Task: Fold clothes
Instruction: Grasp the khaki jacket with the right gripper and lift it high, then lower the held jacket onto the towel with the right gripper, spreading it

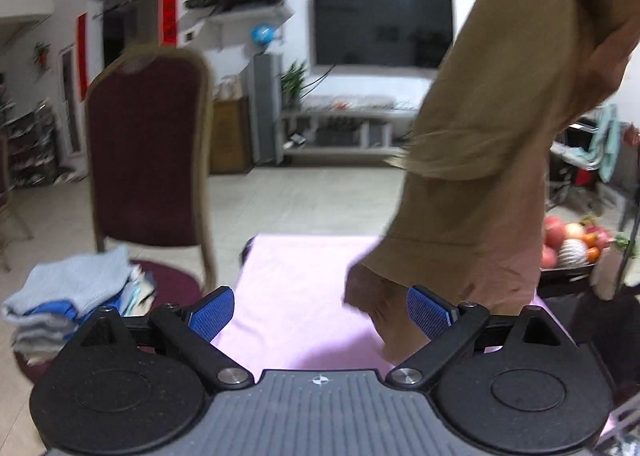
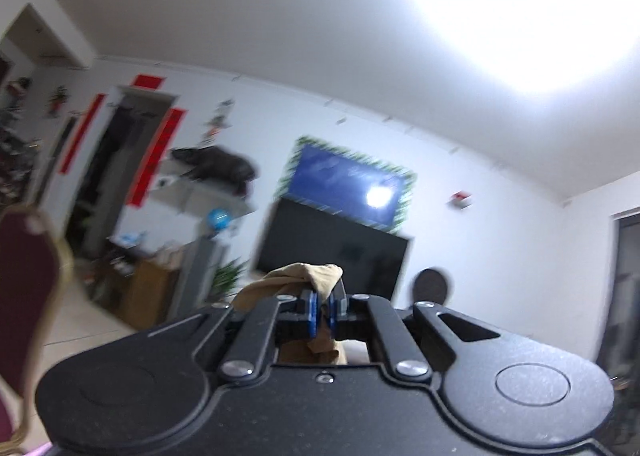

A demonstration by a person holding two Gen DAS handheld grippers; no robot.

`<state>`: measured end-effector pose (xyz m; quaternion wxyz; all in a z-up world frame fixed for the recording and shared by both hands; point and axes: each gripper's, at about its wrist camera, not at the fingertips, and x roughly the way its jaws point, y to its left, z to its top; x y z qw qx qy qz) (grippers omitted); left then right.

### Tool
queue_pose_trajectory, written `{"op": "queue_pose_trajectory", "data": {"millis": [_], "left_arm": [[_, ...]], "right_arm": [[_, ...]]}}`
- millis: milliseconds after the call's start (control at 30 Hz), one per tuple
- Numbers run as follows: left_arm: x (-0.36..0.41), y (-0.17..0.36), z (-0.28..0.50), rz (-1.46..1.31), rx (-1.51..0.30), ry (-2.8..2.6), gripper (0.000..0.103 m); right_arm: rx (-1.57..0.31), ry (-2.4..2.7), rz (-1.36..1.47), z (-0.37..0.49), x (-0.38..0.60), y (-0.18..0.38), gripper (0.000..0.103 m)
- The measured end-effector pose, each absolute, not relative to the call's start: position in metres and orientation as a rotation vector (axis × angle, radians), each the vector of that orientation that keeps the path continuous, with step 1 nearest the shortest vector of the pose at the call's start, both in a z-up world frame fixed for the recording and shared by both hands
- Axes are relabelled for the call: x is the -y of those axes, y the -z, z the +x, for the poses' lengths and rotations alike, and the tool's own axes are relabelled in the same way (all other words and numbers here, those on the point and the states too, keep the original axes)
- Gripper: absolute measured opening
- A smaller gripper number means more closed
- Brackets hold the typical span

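Observation:
A tan garment [image 1: 492, 103] hangs from the upper right of the left wrist view down to the pink-covered table [image 1: 296, 280], its lower end bunched by my left gripper's right finger. My left gripper [image 1: 320, 314] is open and empty above the pink cloth, its blue pads [image 1: 212, 314] wide apart. In the right wrist view my right gripper [image 2: 322, 314] is raised, pointing toward the ceiling, and is shut on a bunched edge of the tan garment [image 2: 304, 276], which drapes over the fingers.
A maroon chair [image 1: 148, 159] stands behind the table at left. A stack of folded clothes [image 1: 76, 296] lies on a round maroon seat at lower left. A bowl of fruit [image 1: 572, 246] sits at right. A TV [image 1: 384, 29] and shelves line the far wall.

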<state>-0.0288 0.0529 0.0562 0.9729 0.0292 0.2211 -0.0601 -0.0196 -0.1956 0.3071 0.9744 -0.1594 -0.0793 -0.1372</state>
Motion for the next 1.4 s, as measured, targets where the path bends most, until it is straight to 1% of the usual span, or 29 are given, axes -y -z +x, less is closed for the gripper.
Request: {"op": "queue_pose_trajectory", "data": {"millis": [133, 233, 300, 400, 533, 567, 600, 633, 667, 700, 733, 767, 800, 933, 1000, 1133, 1200, 1233, 1267, 1300, 1400], "left_arm": [[-0.038, -0.062, -0.033, 0.047, -0.429, 0.208, 0.096], [-0.031, -0.054, -0.031, 0.04, -0.456, 0.257, 0.096], [-0.031, -0.044, -0.029, 0.046, -0.485, 0.264, 0.096], [-0.036, -0.026, -0.024, 0.052, -0.535, 0.248, 0.096], [-0.057, 0.001, -0.017, 0.038, -0.626, 0.182, 0.096], [-0.064, 0.007, -0.015, 0.037, -0.649, 0.162, 0.096], [-0.069, 0.012, -0.014, 0.037, -0.668, 0.144, 0.095], [-0.074, 0.017, -0.013, 0.036, -0.685, 0.127, 0.094], [-0.079, 0.022, -0.012, 0.036, -0.703, 0.11, 0.094], [-0.084, 0.027, -0.011, 0.035, -0.72, 0.093, 0.094], [-0.087, 0.032, -0.009, 0.028, -0.739, 0.086, 0.094], [-0.089, 0.036, -0.006, 0.014, -0.759, 0.088, 0.094], [-0.089, 0.04, -0.004, 0.001, -0.779, 0.093, 0.094], [-0.077, 0.056, 0.005, -0.027, -0.849, 0.14, 0.094], [-0.068, 0.066, 0.012, -0.048, -0.901, 0.175, 0.094], [-0.048, 0.087, 0.032, -0.143, -0.999, 0.257, 0.093], [-0.038, 0.096, 0.045, -0.197, -1.047, 0.263, 0.088], [-0.032, 0.1, 0.05, -0.21, -1.067, 0.254, 0.088], [-0.026, 0.104, 0.054, -0.218, -1.085, 0.243, 0.088], [-0.022, 0.106, 0.058, -0.214, -1.094, 0.228, 0.088], [-0.013, 0.104, 0.063, -0.153, -1.076, 0.166, 0.089]], "right_arm": [[0.117, 0.287, -0.268, -0.007, 0.23, -0.341, 0.006], [0.039, 0.236, -0.284, 0.016, 0.222, -0.341, 0.006], [-0.001, 0.204, -0.325, 0.036, 0.203, -0.327, 0.006], [-0.078, 0.156, -0.32, 0.065, 0.157, -0.288, 0.006], [-0.252, 0.071, -0.224, 0.117, 0.097, -0.214, 0.007], [-0.328, 0.043, -0.2, 0.135, 0.084, -0.192, 0.011], [-0.422, 0.011, -0.188, 0.153, 0.072, -0.169, 0.019], [-0.524, -0.03, -0.186, 0.171, 0.061, -0.145, 0.024], [-0.595, -0.067, -0.187, 0.182, 0.051, -0.125, 0.033], [-0.622, -0.094, -0.192, 0.184, 0.047, -0.112, 0.047], [-0.648, -0.121, -0.197, 0.185, 0.043, -0.098, 0.057], [-0.661, -0.136, -0.204, 0.185, 0.041, -0.088, 0.072], [-0.65, -0.127, -0.212, 0.18, 0.046, -0.086, 0.076], [-0.649, -0.1, -0.168, 0.152, 0.097, -0.087, 0.076], [-0.659, -0.09, -0.094, 0.127, 0.137, -0.099, 0.077], [-0.719, -0.067, 0.101, 0.076, 0.216, -0.096, 0.077], [-0.762, -0.066, 0.215, 0.053, 0.249, -0.074, 0.076], [-0.794, -0.07, 0.268, 0.045, 0.257, -0.057, 0.076], [-0.826, -0.074, 0.32, 0.037, 0.266, -0.04, 0.073], [-0.859, -0.082, 0.371, 0.03, 0.273, -0.021, 0.068], [-0.962, -0.128, 0.513, 0.019, 0.276, 0.048, 0.063]]}}
